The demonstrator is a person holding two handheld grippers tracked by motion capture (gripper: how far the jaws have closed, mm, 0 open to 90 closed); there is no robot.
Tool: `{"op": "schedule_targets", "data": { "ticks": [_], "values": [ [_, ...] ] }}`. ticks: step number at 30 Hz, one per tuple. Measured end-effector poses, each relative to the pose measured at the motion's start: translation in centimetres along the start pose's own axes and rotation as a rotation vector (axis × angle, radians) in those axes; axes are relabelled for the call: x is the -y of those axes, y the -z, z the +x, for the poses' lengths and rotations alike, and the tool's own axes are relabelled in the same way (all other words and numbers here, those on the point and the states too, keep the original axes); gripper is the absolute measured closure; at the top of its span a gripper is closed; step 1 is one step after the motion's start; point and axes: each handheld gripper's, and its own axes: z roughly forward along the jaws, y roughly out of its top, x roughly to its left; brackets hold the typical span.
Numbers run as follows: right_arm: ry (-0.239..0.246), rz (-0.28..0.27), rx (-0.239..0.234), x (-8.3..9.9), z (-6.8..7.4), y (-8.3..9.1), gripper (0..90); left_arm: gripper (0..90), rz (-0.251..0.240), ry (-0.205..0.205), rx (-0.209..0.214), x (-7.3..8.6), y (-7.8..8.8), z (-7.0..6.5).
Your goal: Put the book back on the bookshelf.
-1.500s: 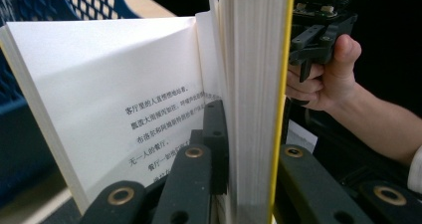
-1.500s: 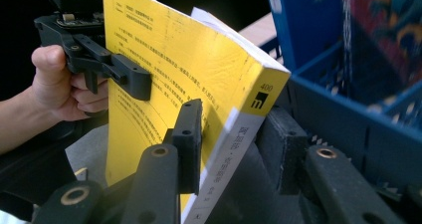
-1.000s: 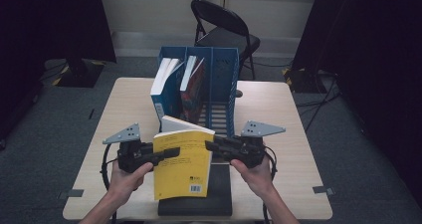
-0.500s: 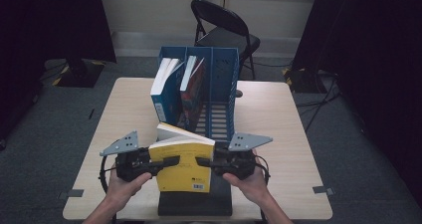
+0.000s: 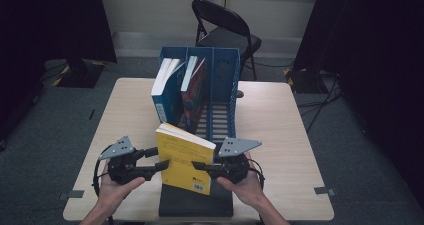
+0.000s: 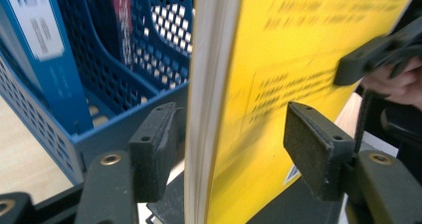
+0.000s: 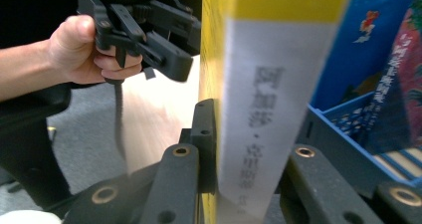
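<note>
A yellow paperback (image 5: 182, 157) stands on edge on a dark pad (image 5: 195, 205) at the table's front, leaning a little. My left gripper (image 5: 159, 159) is at its page side. In the left gripper view the jaws (image 6: 231, 134) have just been opening and straddle the book (image 6: 278, 59), with the right pad (image 6: 308, 144) clear of the cover. My right gripper (image 5: 198, 165) is on the spine side. Its jaws (image 7: 249, 154) have just been closing and press on the book's white spine (image 7: 273, 109).
A blue three-slot file rack (image 5: 222, 85) stands just behind the yellow book, with a blue book (image 5: 162, 92) and a red book (image 5: 192, 87) in its left slots. A black folding chair (image 5: 225, 30) is beyond the wooden table (image 5: 280, 130).
Both hands have come down and toward the table's front, setting the yellow book onto the dark pad. The left jaws have opened off the book. The right jaws still grip it.
</note>
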Motion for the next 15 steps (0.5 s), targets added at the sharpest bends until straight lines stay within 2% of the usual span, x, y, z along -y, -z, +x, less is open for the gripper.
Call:
{"op": "schedule_targets", "data": {
  "ticks": [4, 7, 10, 12, 15],
  "values": [
    [0.021, 0.011, 0.022, -0.1, -0.4, 0.4, 75.4, 33.8, 0.022, 0.011, 0.013, 0.3, -1.1, 0.1],
    [0.037, 0.012, 0.041, 0.0, -0.6, 1.2, 75.5, 32.5, 0.038, 0.012, 0.003, 0.5, -1.5, 0.1],
    [0.019, 0.003, 0.037, 0.5, -0.8, 1.9, 74.7, 32.9, 0.054, 0.007, -0.003, 0.7, -1.8, 0.1],
    [-0.01, -0.002, 0.019, 0.8, -0.9, 2.0, 67.5, 39.6, 0.056, -0.013, -0.001, 0.8, -2.1, 0.1],
    [-0.008, 0.006, 0.026, 0.8, -0.5, 1.5, 64.2, 40.5, 0.057, -0.021, 0.015, 0.6, -3.0, -0.1]
  ]
}}
